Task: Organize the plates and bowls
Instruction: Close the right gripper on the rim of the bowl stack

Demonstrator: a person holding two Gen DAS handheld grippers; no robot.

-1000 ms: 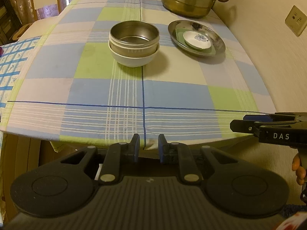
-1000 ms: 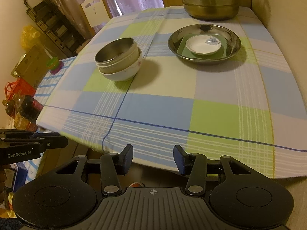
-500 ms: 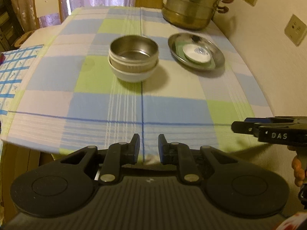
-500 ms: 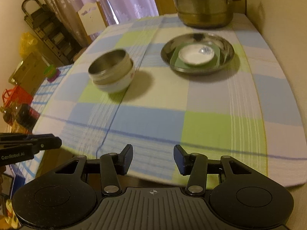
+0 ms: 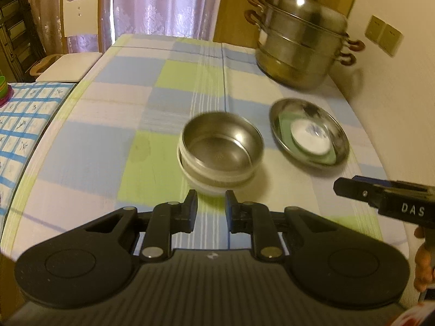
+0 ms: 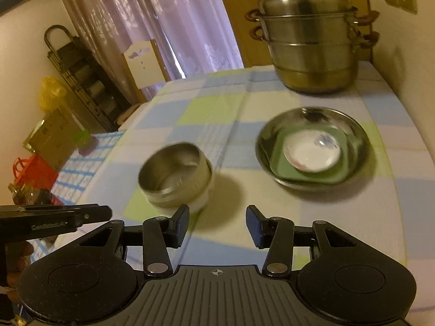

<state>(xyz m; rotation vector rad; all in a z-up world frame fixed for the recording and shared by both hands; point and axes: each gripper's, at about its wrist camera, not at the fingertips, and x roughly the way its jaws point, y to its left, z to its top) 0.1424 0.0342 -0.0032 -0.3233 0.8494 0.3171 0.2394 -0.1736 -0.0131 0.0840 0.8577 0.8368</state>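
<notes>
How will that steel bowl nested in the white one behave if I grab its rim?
The steel bowl looks thin-walled, so probably light. Its shiny wall may slip between the pads. It sits loosely, slightly askew, in the white bowl, so it should lift free, though the lower bowl might shift.

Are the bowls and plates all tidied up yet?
Looks nearly finished. Done: the metal bowl sits nested in the white bowl, and the small white dish lies on the green plate inside the metal plate. In hand: nothing; the left gripper and the right gripper are both open and empty. Left: I see no loose dishes on the table.
</notes>
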